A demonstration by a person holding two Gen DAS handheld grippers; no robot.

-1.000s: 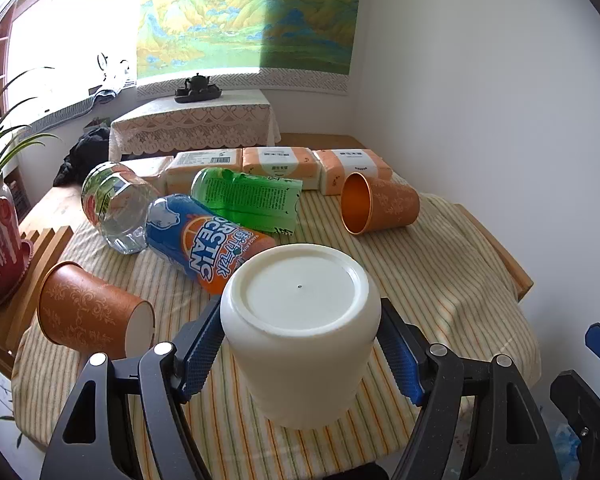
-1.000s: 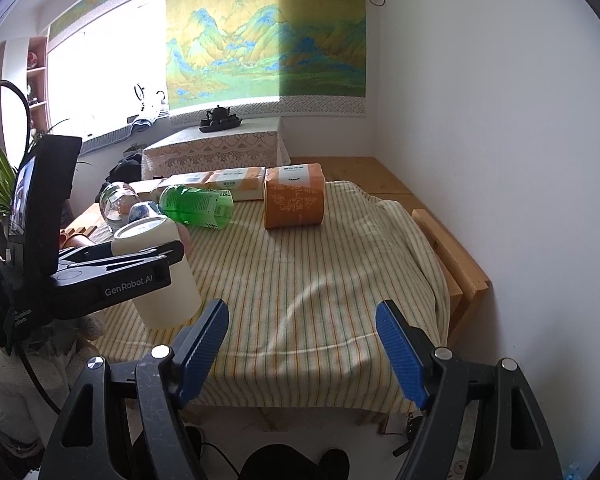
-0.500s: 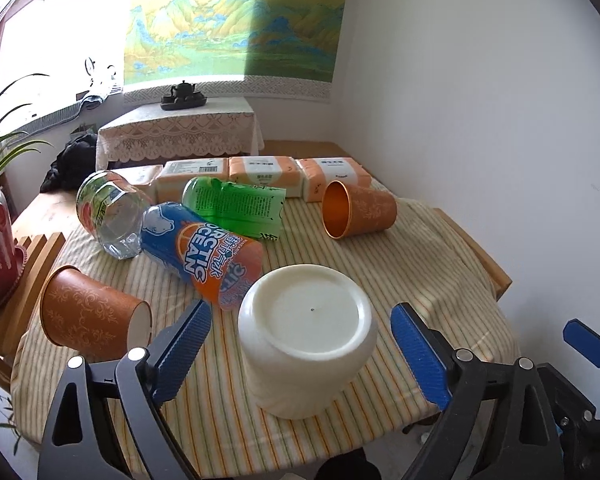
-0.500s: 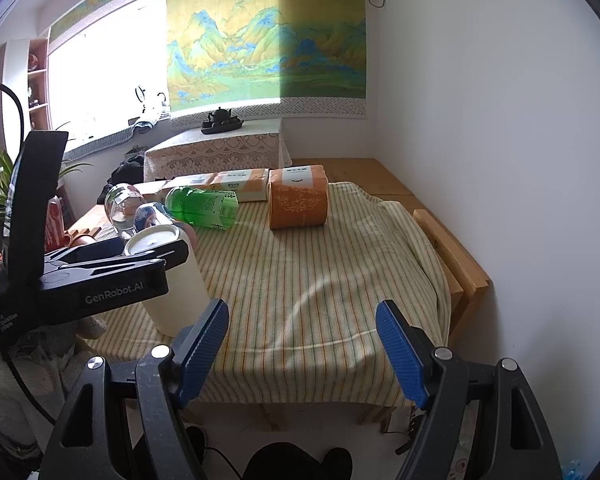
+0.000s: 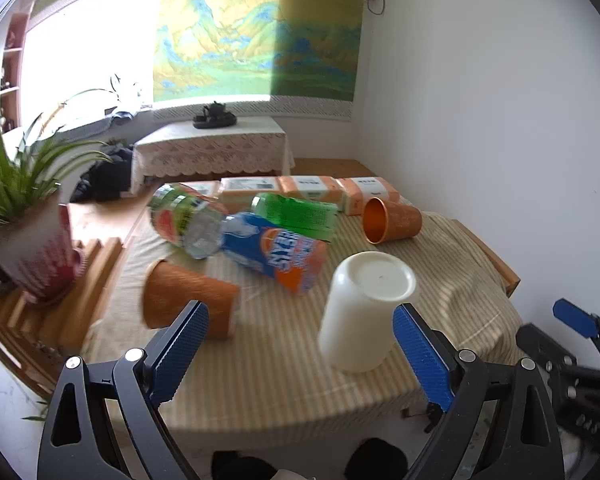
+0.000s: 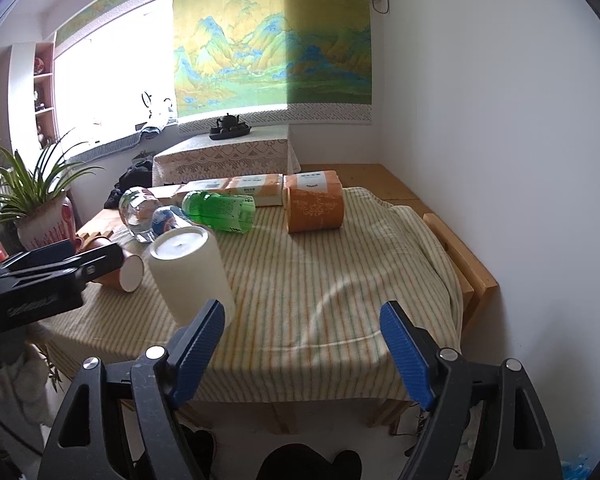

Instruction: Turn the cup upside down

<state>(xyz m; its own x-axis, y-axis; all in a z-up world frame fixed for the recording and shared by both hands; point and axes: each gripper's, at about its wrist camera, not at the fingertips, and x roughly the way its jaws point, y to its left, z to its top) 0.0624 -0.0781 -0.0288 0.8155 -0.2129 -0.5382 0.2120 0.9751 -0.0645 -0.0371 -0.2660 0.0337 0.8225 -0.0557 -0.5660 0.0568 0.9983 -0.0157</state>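
A white cup (image 5: 364, 312) stands upside down, base up, on the striped tablecloth (image 5: 284, 364) near the table's front edge. It also shows in the right wrist view (image 6: 190, 276). My left gripper (image 5: 300, 356) is open and empty, pulled back from the cup, which sits ahead and right of its centre. My right gripper (image 6: 300, 350) is open and empty over the front edge, with the cup just beyond its left finger (image 6: 198, 344). The left gripper's body (image 6: 40, 284) shows at the left of the right wrist view.
Two orange cups lie on their sides (image 5: 188, 300) (image 5: 392, 220). Three bottles lie behind the white cup: orange-blue (image 5: 276, 252), green (image 5: 296, 212), clear (image 5: 180, 220). Tissue packs (image 5: 300, 188) line the far edge. A potted plant (image 5: 28, 240) stands on the left.
My left gripper opened and let go of the white cup, then backed away and swung left. The cup now stands free on the cloth. The right gripper stayed open and barely moved.
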